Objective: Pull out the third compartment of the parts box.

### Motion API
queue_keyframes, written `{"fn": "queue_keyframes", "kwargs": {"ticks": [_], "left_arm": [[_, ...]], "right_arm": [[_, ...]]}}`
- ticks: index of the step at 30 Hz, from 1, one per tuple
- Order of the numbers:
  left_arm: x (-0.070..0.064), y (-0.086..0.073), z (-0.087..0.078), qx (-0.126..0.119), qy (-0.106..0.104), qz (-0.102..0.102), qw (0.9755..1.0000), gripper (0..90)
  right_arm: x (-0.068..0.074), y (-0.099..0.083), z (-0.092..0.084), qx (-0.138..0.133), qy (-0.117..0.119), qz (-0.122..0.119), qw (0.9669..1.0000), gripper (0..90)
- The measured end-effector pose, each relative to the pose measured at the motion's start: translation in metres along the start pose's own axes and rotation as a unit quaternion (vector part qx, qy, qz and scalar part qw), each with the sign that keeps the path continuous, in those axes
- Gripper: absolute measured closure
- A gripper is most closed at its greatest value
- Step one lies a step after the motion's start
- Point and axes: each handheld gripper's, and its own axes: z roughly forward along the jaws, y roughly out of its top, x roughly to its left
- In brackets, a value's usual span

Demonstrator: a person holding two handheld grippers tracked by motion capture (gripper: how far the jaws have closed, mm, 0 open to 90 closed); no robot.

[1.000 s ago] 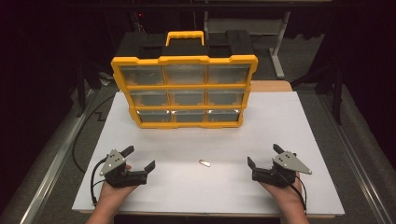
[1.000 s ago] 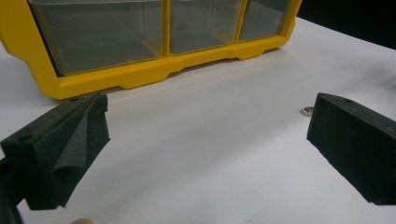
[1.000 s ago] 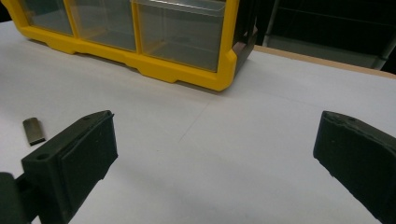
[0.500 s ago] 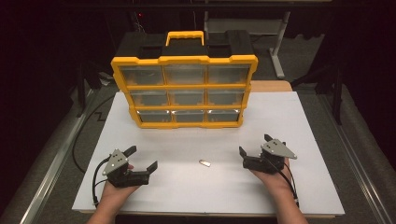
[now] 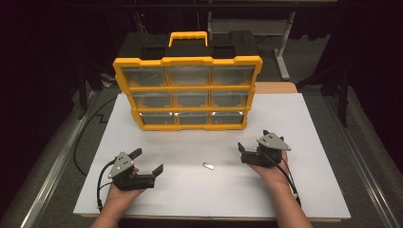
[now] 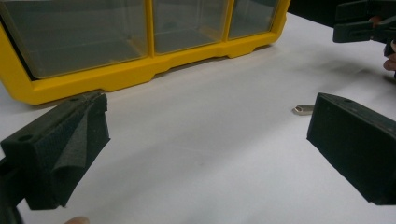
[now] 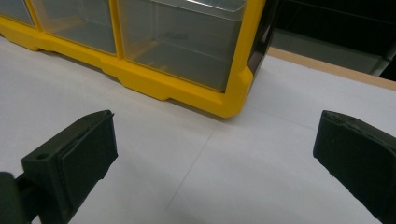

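Note:
A yellow organizer box (image 5: 187,88) with clear drawers and a black back stands upright at the far middle of the white board (image 5: 304,118). A small silver metal piece (image 5: 207,166) lies flat on the board between the two grippers. My left gripper (image 5: 148,160) rests at the front left, open and holding nothing; in the left gripper view the metal piece (image 6: 303,109) lies just past its right jaw. My right gripper (image 5: 252,139) is open to the right of the piece, its jaws pointing at the organizer's lower right corner (image 7: 233,105).
A black cable (image 5: 85,137) trails off the board's left side. Metal rails (image 5: 52,171) run along both sides of the table. A wooden edge (image 5: 275,88) shows behind the board at the right. The other gripper (image 6: 362,23) shows in the left gripper view's top right.
My right gripper has moved forward and to the left, closer to the organizer and the metal piece. The left gripper has hardly moved.

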Motion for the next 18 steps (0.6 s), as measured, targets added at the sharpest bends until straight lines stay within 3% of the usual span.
{"fn": "queue_keyframes", "kwargs": {"ticks": [2,9,17,18], "left_arm": [[0.000,0.000,0.000,0.001,-0.003,0.000,1.0000,0.1],[-0.002,0.001,-0.002,-0.003,-0.011,0.000,0.9999,0.1],[-0.002,0.001,-0.001,0.001,-0.009,0.008,0.9999,0.2],[-0.002,0.001,-0.002,-0.003,-0.007,0.006,1.0000,0.2]], "right_arm": [[-0.002,0.000,-0.002,0.007,-0.003,0.008,0.9999,0.1],[-0.002,-0.001,-0.005,0.013,-0.003,-0.004,0.9999,0.1],[-0.005,-0.008,-0.013,0.024,-0.010,-0.022,0.9994,0.1],[-0.005,-0.011,-0.017,0.030,-0.008,-0.034,0.9989,0.1]]}}
